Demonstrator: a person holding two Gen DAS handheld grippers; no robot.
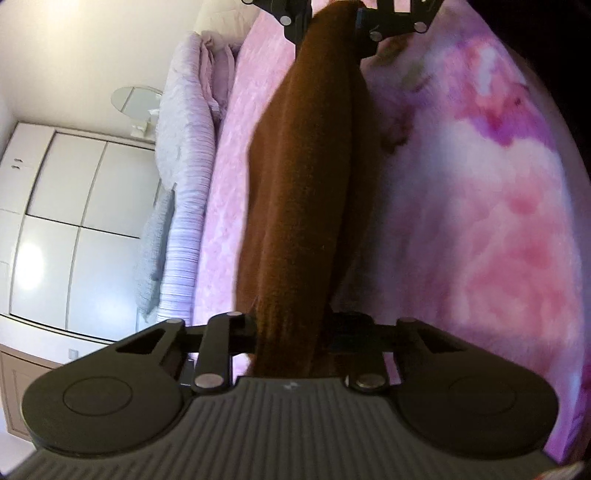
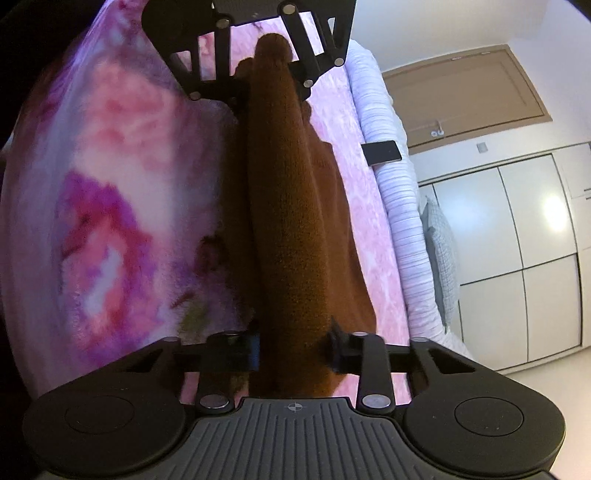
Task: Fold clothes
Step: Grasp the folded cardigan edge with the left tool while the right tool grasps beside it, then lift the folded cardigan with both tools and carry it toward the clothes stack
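Observation:
A brown fuzzy garment (image 1: 306, 184) is stretched taut between my two grippers, held up above the bed. My left gripper (image 1: 291, 339) is shut on one end of it. My right gripper (image 2: 295, 350) is shut on the other end, where the garment (image 2: 291, 221) runs away toward the left gripper (image 2: 266, 74). The right gripper also shows at the top of the left wrist view (image 1: 332, 26). Both grippers' fingertips are hidden by the cloth.
Below lies a bed with a pink floral blanket (image 1: 480, 203) and a pink sheet (image 2: 369, 206). A striped lilac duvet (image 1: 188, 192) is bunched along its far edge, with a dark phone-like object (image 2: 381, 152) on it. White wardrobe doors (image 2: 517, 251) stand beyond.

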